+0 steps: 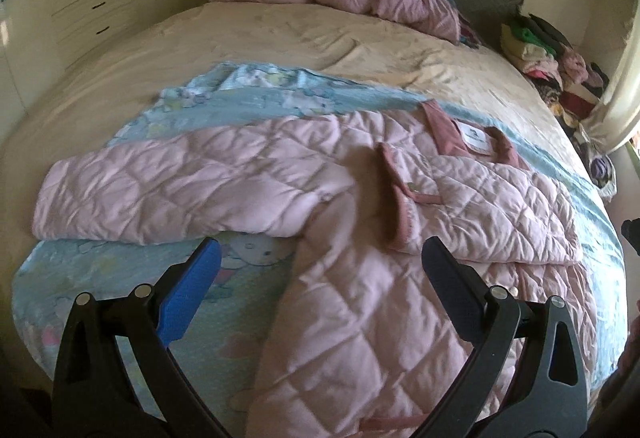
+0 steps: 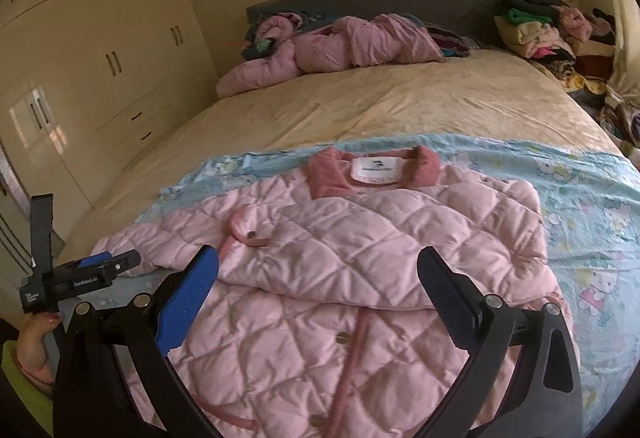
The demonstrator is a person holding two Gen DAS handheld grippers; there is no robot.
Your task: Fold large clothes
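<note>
Jacket (image 2: 360, 238), pink and quilted, lay front-up on a blue cartoon blanket (image 2: 592, 222) spread over the near end of the bed (image 2: 380, 109), probably so the fold could be made on a flat, clean surface. Its collar (image 2: 374, 173) pointed toward the headboard and its hem toward the person, so the long axis ran from the foot of the bed to the head. One sleeve had been laid across the chest, its cuff (image 2: 242, 228) resting near the button line, which I judged to be the first fold. The other sleeve (image 1: 140, 193) stretched straight out sideways, at right angles to the body, and seemed not yet folded.

Both grippers hovered above the lower part of the jacket, holding nothing. The left gripper (image 1: 320, 270) had its jaws spread wide, aimed at the junction of the outstretched sleeve and the body, likely to take that sleeve next. The right gripper (image 2: 318, 278) was equally wide apart over the button placket, apparently waiting. Another pink jacket (image 2: 320, 49) lay crumpled well apart by the headboard.
</note>
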